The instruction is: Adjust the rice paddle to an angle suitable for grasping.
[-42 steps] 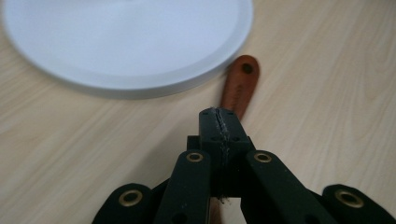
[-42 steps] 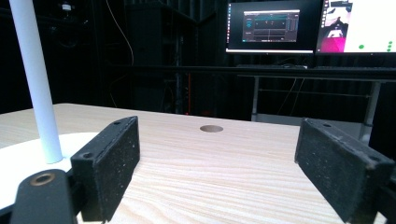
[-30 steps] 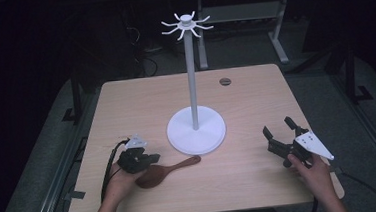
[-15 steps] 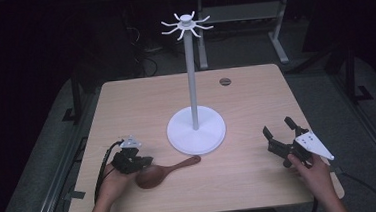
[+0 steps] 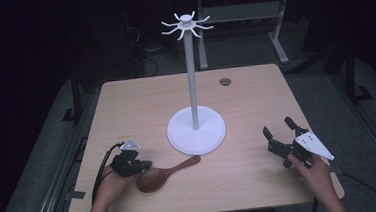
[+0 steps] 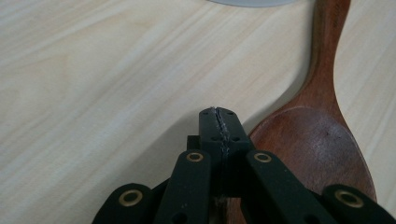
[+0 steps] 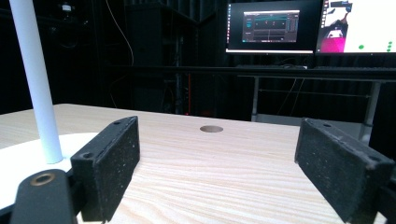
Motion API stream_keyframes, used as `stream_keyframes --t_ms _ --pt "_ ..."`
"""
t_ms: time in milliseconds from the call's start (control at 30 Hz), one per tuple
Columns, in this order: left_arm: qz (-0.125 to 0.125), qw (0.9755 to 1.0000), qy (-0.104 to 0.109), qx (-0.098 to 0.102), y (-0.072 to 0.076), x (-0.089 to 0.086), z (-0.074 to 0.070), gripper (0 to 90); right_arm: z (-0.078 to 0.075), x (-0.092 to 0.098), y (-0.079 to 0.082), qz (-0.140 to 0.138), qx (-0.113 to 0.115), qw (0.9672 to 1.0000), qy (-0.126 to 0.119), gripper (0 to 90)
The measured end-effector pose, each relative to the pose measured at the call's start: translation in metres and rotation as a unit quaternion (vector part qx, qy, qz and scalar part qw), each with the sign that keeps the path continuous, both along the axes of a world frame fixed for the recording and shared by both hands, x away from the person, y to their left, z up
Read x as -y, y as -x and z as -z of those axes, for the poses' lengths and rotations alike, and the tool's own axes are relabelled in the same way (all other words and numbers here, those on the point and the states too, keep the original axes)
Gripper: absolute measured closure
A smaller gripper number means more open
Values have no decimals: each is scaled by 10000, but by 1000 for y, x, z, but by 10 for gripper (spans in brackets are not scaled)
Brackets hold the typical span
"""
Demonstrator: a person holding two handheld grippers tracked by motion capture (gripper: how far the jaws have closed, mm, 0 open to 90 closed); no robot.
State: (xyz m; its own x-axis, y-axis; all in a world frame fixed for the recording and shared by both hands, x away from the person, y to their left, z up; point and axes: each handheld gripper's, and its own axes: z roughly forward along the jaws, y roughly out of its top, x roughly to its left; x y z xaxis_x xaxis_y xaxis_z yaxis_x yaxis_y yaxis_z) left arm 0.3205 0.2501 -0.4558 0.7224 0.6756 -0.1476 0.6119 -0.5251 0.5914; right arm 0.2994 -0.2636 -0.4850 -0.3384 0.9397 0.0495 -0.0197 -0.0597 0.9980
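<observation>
My left gripper sits low on the desk at the near-left, jaws clenched tight w/ nothing between them; in the left gripper view the two pads meet in a thin seam. The spoon lies flat just right of it, bowl toward me and touching or nearly touching the jaw side, handle running away to the right toward the stand. In the left gripper view the spoon bowl sits right beside my closed tips, handle going up to the stand's base edge.

My right gripper is at the near-right, well apart from spoon and stand, held by my right hand, jaws released and spread wide. In the right gripper view the pads stand far apart over bare desk, w/ the stand's pole at left, a small round grommet ahead, and monitors beyond the desk.

The stand is mid-desk: round white base, tall pole, hooks at top.
</observation>
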Motion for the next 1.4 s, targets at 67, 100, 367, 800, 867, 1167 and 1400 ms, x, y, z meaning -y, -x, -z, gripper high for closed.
stream_keyframes --t_ms 67,100,367,800,867,1167,1400 --pt "42 10000 -6 -9 1 0 0 900 0 0 0 3 -3 10000 -7 133" --pt "81 10000 -31 -37 2 0 -1 900 0 0 0 2 -1 10000 -1 133" --pt "345 9993 -28 -101 11 3 -3 900 0 0 0 2 -7 10000 14 133" --pt "634 9973 31 -372 18 9 -5 900 0 0 0 1 -6 10000 14 133" --pt "715 9967 -2 -394 19 10 -6 900 0 0 0 2 -7 10000 14 133" --pt "584 9972 55 -456 18 11 -10 867 0 0 0 -1 -10 10000 15 133" --pt "359 9976 23 -586 16 19 -23 738 0 -1 0 -5 -19 10000 26 133"
